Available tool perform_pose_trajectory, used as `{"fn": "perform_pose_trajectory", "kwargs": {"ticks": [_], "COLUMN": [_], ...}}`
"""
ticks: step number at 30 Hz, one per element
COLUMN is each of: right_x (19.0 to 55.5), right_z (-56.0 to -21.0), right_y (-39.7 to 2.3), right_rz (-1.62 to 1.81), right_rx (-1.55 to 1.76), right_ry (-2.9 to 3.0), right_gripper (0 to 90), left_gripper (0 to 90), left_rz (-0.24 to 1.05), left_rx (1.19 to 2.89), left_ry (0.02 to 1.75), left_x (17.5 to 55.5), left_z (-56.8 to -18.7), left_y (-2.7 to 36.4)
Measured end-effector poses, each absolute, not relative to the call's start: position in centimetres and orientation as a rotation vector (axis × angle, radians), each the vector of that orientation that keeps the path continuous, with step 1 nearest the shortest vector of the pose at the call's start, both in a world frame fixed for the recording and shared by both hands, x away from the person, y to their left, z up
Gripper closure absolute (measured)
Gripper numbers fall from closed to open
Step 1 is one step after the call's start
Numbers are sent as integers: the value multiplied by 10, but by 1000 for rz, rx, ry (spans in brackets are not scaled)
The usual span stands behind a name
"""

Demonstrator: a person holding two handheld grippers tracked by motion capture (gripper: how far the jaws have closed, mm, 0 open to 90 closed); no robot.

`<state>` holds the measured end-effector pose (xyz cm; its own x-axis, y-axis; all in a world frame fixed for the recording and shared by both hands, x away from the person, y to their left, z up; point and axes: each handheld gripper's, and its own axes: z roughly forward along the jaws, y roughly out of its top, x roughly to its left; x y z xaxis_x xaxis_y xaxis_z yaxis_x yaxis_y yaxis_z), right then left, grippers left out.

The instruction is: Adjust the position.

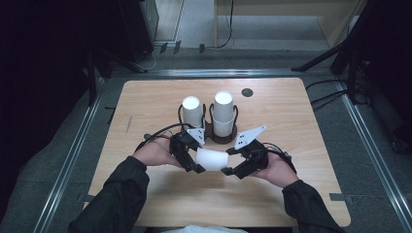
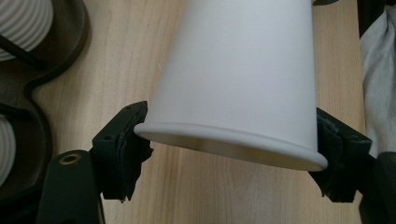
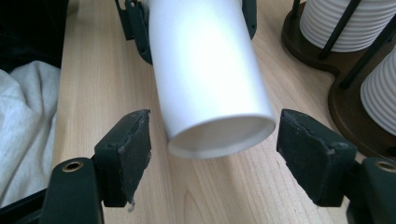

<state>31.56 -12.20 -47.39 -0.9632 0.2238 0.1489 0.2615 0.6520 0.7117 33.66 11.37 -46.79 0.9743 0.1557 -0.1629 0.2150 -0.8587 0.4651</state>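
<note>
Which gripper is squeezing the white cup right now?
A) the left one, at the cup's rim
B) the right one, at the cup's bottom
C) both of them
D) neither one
A: the left gripper has its pads pressed on both sides of the cup at the rim, while the right gripper has gaps on both sides of the cup's bottom.

No text, label, brand, number or sign can be read anywhere — not on the white paper cup (image 1: 212, 158) held over the table (image 1: 145, 111), nor on the two ribbed cup stacks (image 1: 223, 114) in the dark holder at 12 o'clock from it. The cup's wall is plain white — so are the stacks.
</note>
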Motion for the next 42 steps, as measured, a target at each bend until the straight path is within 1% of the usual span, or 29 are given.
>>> {"fn": "perform_pose_trajectory", "kwargs": {"ticks": [10,18,25,30,32,33,34,35,37,42], "right_x": [314,310,310,310,310,310,311,312,313,316], "right_z": [-486,-491,-492,-491,-488,-488,-487,-484,-481,-474], "right_y": [-108,-96,-94,-95,-97,-97,-98,-101,-105,-111], "right_rz": [-1146,-1094,-1084,-1094,-1113,-1113,-1125,-1147,-1172,-1232], "right_rx": [-351,-307,-307,-295,-301,-301,-305,-315,-333,-354], "right_ry": [-2838,-2884,-2893,-2884,-2879,-2879,-2877,-2871,-2856,-2833], "right_gripper": [273,298,312,320,318,318,318,318,317,317], "left_gripper": [228,225,222,203,166,129,129,99,94,90], "left_rz": [-198,-213,-219,-218,-205,-205,-194,-191,-197,-164], "left_rx": [2666,2677,2675,2670,2635,2635,2617,2580,2547,2479], "left_ry": [258,248,247,232,225,225,232,248,273,318], "left_x": [334,332,332,332,332,332,332,334,336,337], "left_z": [-475,-479,-479,-477,-473,-473,-472,-470,-469,-464], "left_y": [104,98,97,97,99,99,100,103,106,112]}}
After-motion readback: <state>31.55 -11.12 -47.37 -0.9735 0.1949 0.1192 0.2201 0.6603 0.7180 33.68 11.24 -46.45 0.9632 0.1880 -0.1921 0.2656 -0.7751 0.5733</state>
